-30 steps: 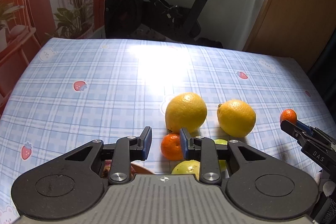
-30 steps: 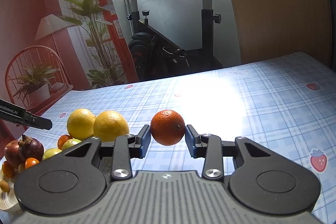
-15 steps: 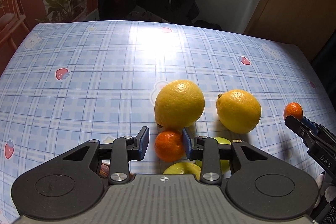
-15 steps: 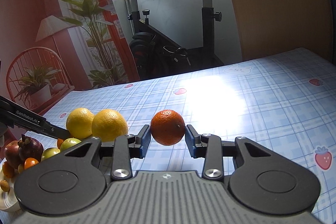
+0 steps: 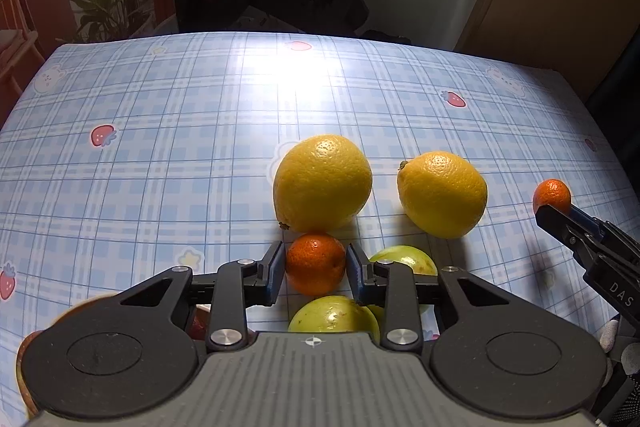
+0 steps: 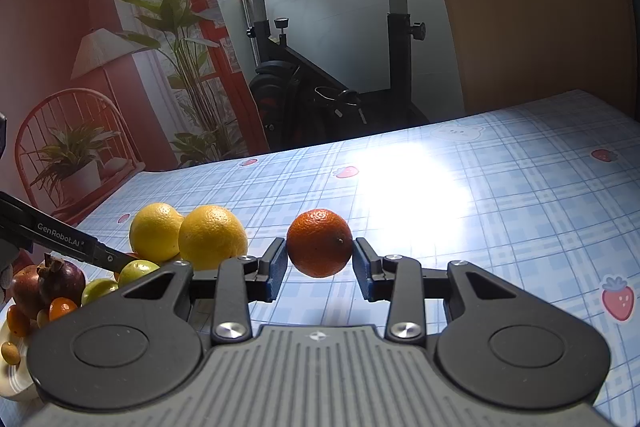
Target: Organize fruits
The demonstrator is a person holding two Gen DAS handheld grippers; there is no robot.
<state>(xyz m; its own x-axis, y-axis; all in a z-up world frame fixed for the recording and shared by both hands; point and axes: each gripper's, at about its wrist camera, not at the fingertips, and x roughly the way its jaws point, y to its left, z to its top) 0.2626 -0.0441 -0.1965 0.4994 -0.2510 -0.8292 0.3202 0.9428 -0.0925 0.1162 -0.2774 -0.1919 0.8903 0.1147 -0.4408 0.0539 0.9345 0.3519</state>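
Observation:
My left gripper (image 5: 316,265) has its jaws on both sides of a small orange mandarin (image 5: 315,263) that lies on the table, pads at or very near its skin. Two big yellow citrus fruits (image 5: 322,183) (image 5: 443,194) lie just beyond it, and green fruits (image 5: 333,315) (image 5: 404,259) sit beside and under the fingers. My right gripper (image 6: 320,265) is shut on another mandarin (image 6: 319,242) and holds it above the table; it shows at the right edge of the left wrist view (image 5: 552,194).
A white plate (image 6: 16,383) at the left holds mangosteens (image 6: 60,281) and small kumquats (image 6: 18,319). The table has a blue plaid cloth (image 5: 160,147). An exercise bike (image 6: 320,75) and a wooden panel (image 6: 536,7) stand behind the table.
My left gripper has moved forward and down so the table mandarin now sits between its jaws, which have narrowed around it. My right gripper has kept its mandarin almost still.

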